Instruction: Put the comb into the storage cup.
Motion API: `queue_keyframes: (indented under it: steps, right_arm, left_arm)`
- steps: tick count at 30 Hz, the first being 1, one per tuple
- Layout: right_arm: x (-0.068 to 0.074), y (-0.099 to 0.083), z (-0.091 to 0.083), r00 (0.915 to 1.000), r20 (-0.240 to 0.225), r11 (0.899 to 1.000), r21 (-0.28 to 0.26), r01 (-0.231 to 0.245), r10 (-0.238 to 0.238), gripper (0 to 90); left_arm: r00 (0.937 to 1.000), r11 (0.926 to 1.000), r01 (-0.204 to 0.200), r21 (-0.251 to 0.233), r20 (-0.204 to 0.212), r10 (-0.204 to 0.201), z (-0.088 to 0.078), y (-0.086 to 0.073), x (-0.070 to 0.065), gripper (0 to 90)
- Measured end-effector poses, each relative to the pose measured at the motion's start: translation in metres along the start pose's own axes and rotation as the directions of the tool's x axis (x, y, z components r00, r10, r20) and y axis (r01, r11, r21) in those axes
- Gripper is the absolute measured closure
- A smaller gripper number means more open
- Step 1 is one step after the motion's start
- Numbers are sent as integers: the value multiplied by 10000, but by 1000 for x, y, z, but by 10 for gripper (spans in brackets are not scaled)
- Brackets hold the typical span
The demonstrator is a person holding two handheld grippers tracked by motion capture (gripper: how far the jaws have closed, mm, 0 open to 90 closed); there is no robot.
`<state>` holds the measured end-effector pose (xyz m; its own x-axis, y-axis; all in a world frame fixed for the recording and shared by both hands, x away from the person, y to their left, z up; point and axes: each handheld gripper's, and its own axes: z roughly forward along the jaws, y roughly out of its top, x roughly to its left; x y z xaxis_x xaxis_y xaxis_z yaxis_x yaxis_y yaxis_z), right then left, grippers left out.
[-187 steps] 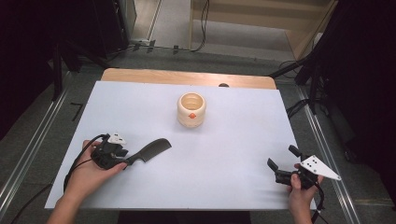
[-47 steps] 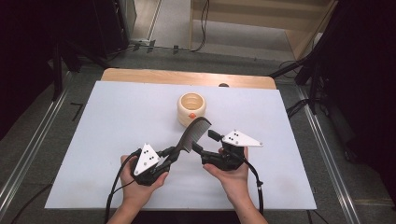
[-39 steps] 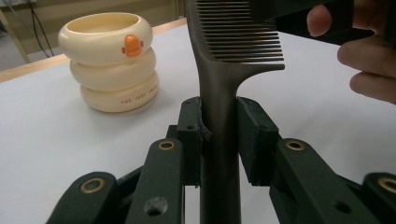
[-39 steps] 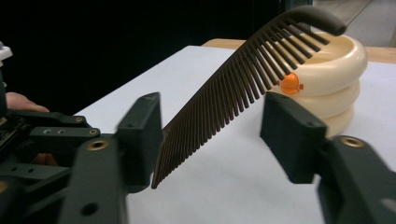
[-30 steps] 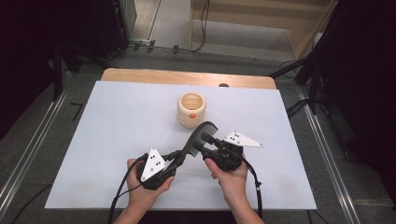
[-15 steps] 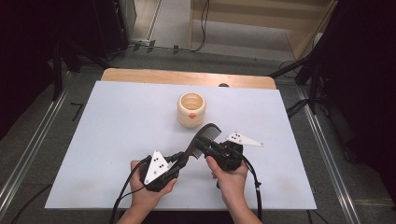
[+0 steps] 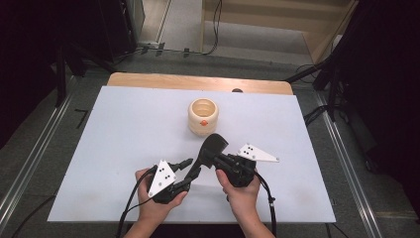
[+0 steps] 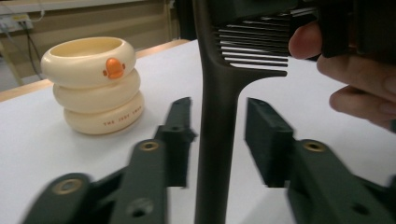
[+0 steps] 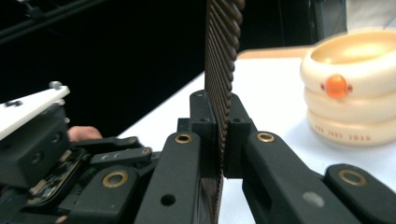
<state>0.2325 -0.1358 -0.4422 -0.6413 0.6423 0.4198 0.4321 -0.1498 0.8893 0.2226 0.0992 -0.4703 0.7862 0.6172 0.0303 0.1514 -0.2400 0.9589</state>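
Note:
A black comb (image 7: 210, 151) hangs tilted above the white table, head up and handle down. My right gripper (image 7: 221, 159) is shut on the toothed head; in the right gripper view its jaws (image 9: 218, 116) pinch the rows of teeth (image 9: 222, 51). My left gripper (image 7: 186, 168) is open. In the left gripper view the comb's handle (image 8: 215, 140) stands between its jaws with a gap on each side. A cream ringed cup (image 7: 203, 115) with an orange duck mark stands beyond the comb, upright and open-topped.
The white table sheet (image 7: 124, 124) has a wooden strip (image 7: 198, 82) along its far edge. The cup (image 8: 95, 84) sits left of the handle in the left gripper view and at right (image 9: 355, 88) in the right gripper view. Dark floor and metal rails surround the table.
The left gripper brought the comb from the left to the middle, the right gripper came in and shut on its toothed head, and the left jaws have now opened off the handle.

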Motion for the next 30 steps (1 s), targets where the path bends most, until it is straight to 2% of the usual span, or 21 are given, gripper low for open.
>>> queue_keyframes:
  steps: [6,9,11,12,15,21,23,28,30]
  right_arm:
    - [-1,3,-5,9969,396,9973,-225,696,-687,844]
    - [-2,4,-7,9958,430,9964,-221,816,-806,844]
    - [-2,5,-8,9951,430,9956,-246,899,-888,844]
    - [-2,5,-8,9944,445,9950,-238,972,-960,844]
    - [-2,6,-10,9918,461,9923,-292,1205,-1191,844]
    - [-3,8,-12,9887,574,9895,-324,1408,-1388,844]
    - [-5,10,-14,9879,624,9891,-298,1441,-1420,844]
    - [-8,14,-17,9854,770,9874,-336,1545,-1516,844]
    - [-9,15,-18,9853,768,9871,-371,1556,-1524,844]
  left_arm:
    - [9974,9974,662,-275,297,-654,-8,1,14,302]
    - [9941,9941,1037,-333,362,-1024,-12,1,22,177]
    - [9915,9910,1274,-418,331,-1261,-15,0,27,126]
    - [9900,9897,1368,-424,407,-1351,-16,-1,29,117]
    - [9882,9883,1481,-358,436,-1465,-19,-2,34,0]
    - [9885,9880,1498,-374,270,-1488,-31,-7,42,0]
    - [9898,9893,1422,-324,55,-1421,-35,-9,45,0]
    - [9879,9874,1534,-396,-179,-1542,-48,-18,56,0]
    - [9857,9864,1602,-374,-476,-1618,-53,-22,61,0]
